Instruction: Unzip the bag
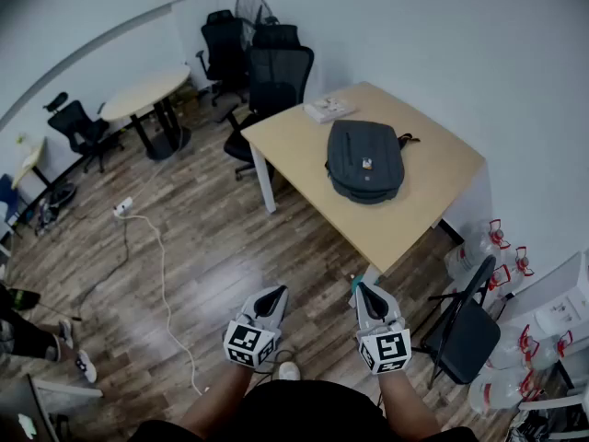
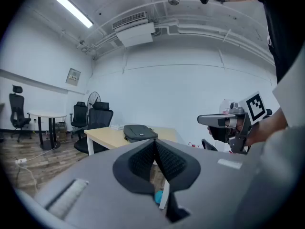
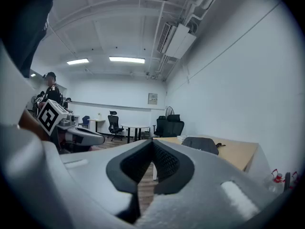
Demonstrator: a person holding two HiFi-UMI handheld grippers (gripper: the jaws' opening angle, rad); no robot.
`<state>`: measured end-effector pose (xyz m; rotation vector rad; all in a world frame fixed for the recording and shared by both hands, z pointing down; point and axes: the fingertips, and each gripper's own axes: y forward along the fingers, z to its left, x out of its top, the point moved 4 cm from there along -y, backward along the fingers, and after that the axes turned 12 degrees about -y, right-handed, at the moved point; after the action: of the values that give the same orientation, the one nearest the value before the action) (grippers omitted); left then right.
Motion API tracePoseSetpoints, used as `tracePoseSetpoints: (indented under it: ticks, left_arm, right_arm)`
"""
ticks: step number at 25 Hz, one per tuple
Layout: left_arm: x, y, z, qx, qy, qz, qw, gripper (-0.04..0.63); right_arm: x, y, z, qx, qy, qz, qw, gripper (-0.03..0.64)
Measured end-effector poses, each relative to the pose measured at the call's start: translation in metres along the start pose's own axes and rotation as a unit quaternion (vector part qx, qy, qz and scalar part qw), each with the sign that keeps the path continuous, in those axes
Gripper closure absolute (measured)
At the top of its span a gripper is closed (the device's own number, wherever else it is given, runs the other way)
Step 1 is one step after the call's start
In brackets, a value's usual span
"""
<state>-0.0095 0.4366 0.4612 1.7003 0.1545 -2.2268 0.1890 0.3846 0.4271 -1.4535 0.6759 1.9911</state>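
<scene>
Both pairs of tongs are closed on nothing. The left tongs and the right tongs are held low in front of the person, side by side. Each has its ribbed pads pressed together with no object between them. The task has not begun — the dark grey backpack lies flat in the middle of the light wooden surface, well apart from either hand, ahead and off to the right. Its long axis runs roughly away from the person, with a strap or handle poking out at its far right end. The right tongs are the nearer pair, and the near corner of the surface lies just ahead of them. I judge the approach would go forward and rightward, round that corner. Where the zip pull sits is too small to tell. No opening shows on the backpack, and its contents are hidden. A flat white box rests at the far edge of the surface, apart from the backpack. By the wall on the right stand clear water jugs with red fittings — whether they are full I cannot tell.
</scene>
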Motion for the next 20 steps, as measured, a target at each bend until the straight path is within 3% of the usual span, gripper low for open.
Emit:
tracePoseSetpoints:
  ticks: [10,20]
  left_arm:
    - [0.002,-0.01,0.015,0.009,0.002,-0.004,0.9999,0.577]
    - [-0.006,-0.011,0.06,-0.006,-0.007,0.013,0.9999,0.577]
  right_arm:
    - [0.0,0.007,0.013,-0.001,-0.014,0.012,1.0,0.615]
    - [-0.007,0.038,0.029,-0.022,-0.014,0.03,0.999,0.614]
